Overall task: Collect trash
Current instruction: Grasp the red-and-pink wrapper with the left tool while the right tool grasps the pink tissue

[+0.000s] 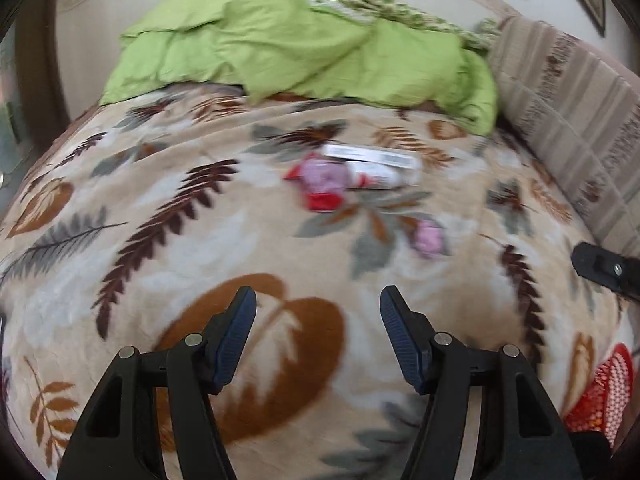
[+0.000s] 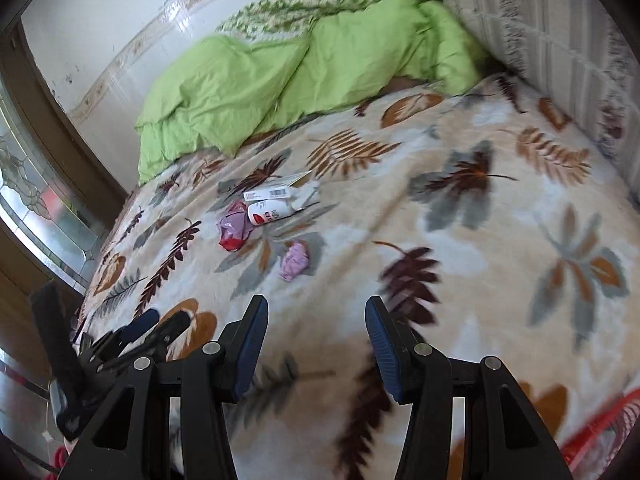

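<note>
Four bits of trash lie on the leafy blanket [image 2: 460,240]: two crumpled wrappers [image 2: 233,228], one white bottle [image 2: 269,212], one small box [image 2: 267,193]. The left gripper [image 1: 318,308] and right gripper [image 2: 317,316] are both spread wide and hold nothing.

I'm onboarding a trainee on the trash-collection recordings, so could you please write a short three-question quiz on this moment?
1. True or false: the left gripper is shut on a piece of trash.
2. Which item lies nearest the right gripper? A) the small pink wrapper B) the white bottle C) the barcoded box
3. Fill in: the trash lies on a leaf-patterned ___, with a ___-coloured duvet bunched behind it.

Key
1. False: its jaws stand open and empty above the blanket.
2. A
3. blanket; green
</note>
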